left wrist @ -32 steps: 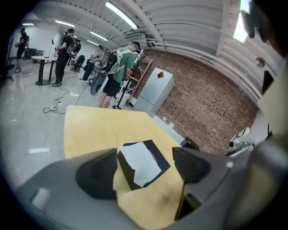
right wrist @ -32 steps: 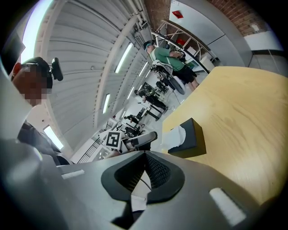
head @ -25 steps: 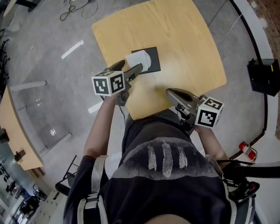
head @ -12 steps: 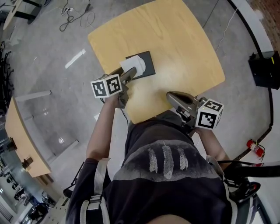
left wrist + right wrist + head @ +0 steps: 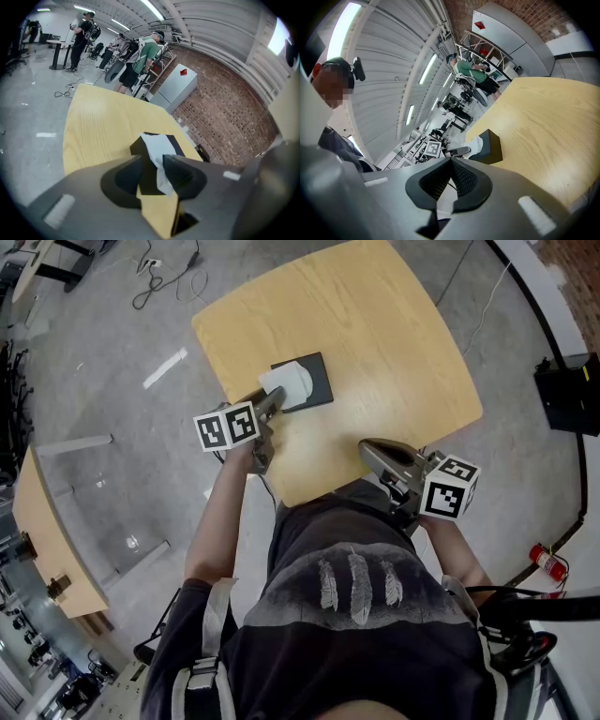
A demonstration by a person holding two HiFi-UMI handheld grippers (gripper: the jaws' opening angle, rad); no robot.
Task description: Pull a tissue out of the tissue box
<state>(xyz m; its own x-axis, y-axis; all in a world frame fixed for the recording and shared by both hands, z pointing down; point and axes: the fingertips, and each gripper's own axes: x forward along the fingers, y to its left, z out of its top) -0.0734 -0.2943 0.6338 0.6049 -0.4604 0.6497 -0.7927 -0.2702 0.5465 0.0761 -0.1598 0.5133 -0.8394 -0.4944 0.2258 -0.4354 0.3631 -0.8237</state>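
One pinch pending | left claw (image 5: 152, 159) jaws have just been closing, tissue (image 5: 157, 140) between, unpinched | squeeze fully, lift slowly | right claw (image 5: 365, 444), 5 o'clock of tissue box (image 5: 320, 381), together, empty

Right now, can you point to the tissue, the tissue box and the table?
tissue (image 5: 289, 382), head view, middle of the white tuft
tissue box (image 5: 322, 381), head view, black top beside the tissue
table (image 5: 375, 334), head view, bare wood past the box
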